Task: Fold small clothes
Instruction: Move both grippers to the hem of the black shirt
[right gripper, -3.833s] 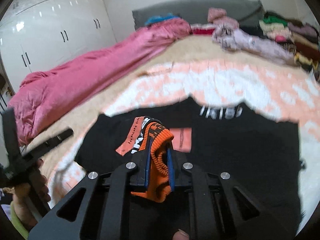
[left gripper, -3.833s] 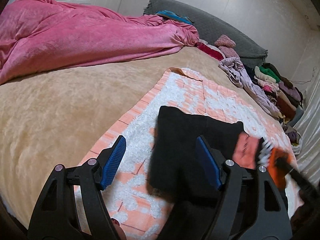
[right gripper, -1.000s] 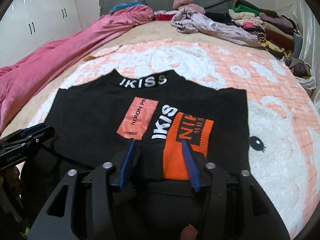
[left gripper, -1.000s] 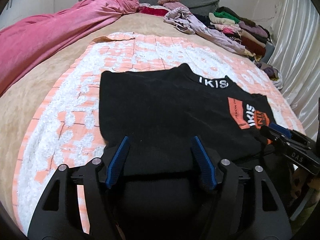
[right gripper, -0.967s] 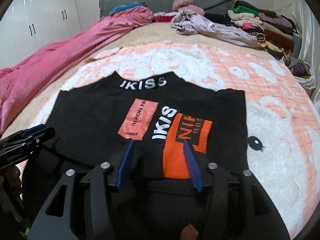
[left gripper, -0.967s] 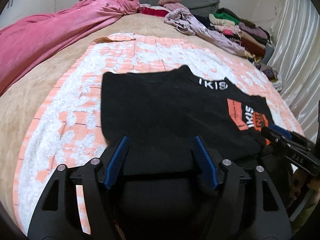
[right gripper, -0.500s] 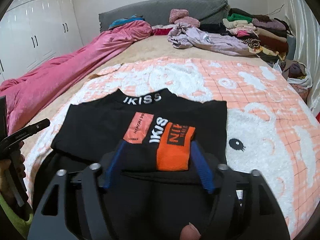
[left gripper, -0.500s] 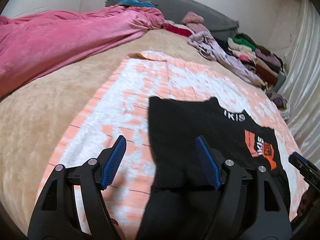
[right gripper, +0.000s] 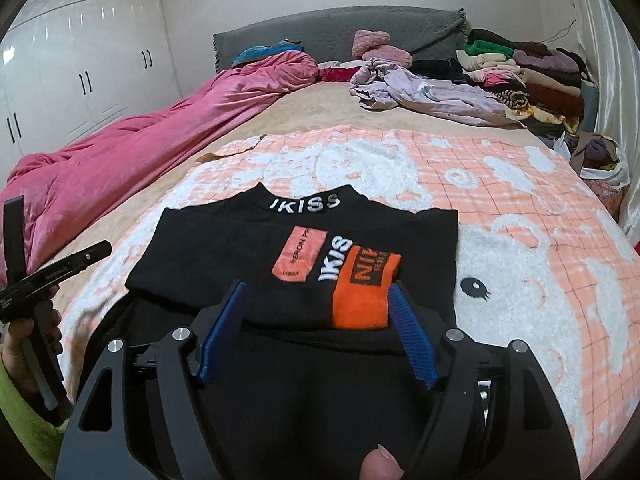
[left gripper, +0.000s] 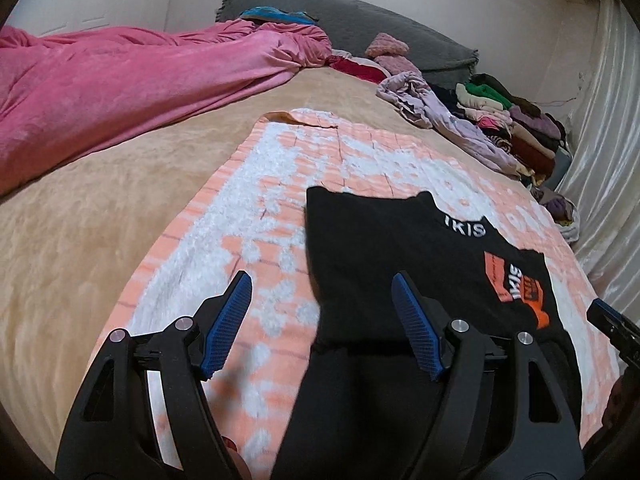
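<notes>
A black knit top (right gripper: pixel 248 256) with a white "IKISS" collar and orange patches lies folded on the peach-and-white blanket (right gripper: pixel 520 208). It also shows in the left wrist view (left gripper: pixel 384 256). My left gripper (left gripper: pixel 320 312) is open and empty, above the top's left edge. It appears at the left of the right wrist view (right gripper: pixel 52 272). My right gripper (right gripper: pixel 316 312) is open and empty, just above the top's near fold by the orange patch (right gripper: pixel 364 288). Its tip shows at the right edge of the left wrist view (left gripper: pixel 612 320).
A pink duvet (left gripper: pixel 120 80) lies along the bed's left side. A lilac garment (right gripper: pixel 432 92) and a stack of folded clothes (right gripper: pixel 532 76) sit at the far right by the grey headboard (right gripper: pixel 336 36). White wardrobes (right gripper: pixel 72 64) stand left.
Both grippers have let go of the top and pulled back and up. The left gripper has swung left, off the garment's edge. The top lies flat, folded.
</notes>
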`<state>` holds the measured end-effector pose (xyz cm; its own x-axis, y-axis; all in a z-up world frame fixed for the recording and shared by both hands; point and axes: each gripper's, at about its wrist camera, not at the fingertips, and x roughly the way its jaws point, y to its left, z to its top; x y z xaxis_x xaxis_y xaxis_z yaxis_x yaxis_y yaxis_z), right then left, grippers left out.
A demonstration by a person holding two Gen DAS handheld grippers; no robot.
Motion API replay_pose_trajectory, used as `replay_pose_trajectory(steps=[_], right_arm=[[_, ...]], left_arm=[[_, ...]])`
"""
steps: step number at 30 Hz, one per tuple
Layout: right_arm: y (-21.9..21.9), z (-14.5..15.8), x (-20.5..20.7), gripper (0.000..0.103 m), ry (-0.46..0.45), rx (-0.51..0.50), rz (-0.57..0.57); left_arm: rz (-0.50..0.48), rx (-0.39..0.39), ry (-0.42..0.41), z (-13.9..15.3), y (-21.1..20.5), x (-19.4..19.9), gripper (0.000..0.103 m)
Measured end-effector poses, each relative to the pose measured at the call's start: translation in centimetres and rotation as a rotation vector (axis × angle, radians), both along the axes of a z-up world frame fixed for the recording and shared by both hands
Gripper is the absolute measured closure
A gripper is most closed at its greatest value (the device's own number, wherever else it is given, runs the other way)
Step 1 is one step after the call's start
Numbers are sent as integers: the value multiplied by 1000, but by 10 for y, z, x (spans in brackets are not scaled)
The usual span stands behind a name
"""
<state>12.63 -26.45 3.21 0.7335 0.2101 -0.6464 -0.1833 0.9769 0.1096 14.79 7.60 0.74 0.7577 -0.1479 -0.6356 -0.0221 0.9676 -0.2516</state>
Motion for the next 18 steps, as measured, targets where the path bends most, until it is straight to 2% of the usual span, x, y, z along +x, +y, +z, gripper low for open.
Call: replay_pose_trajectory(steps=[3, 7, 10, 16, 18], right_arm=[[0, -4, -8, 31, 10, -10, 3], [-3, -10, -18, 31, 24, -17, 3], [-4, -12, -23, 21, 28, -12, -2], [-1, -13, -34, 21, 31, -19, 11], [0, -12, -38, 17, 27, -26, 12]], left_arm=[[-10, 10, 7, -4, -4, -12, 27], [-34, 39, 20, -11, -13, -29, 26], [-44, 61, 25, -14, -17, -38, 25], [-43, 63, 33, -16, -18, -50, 24], [-43, 64, 32, -16, -18, -55, 24]])
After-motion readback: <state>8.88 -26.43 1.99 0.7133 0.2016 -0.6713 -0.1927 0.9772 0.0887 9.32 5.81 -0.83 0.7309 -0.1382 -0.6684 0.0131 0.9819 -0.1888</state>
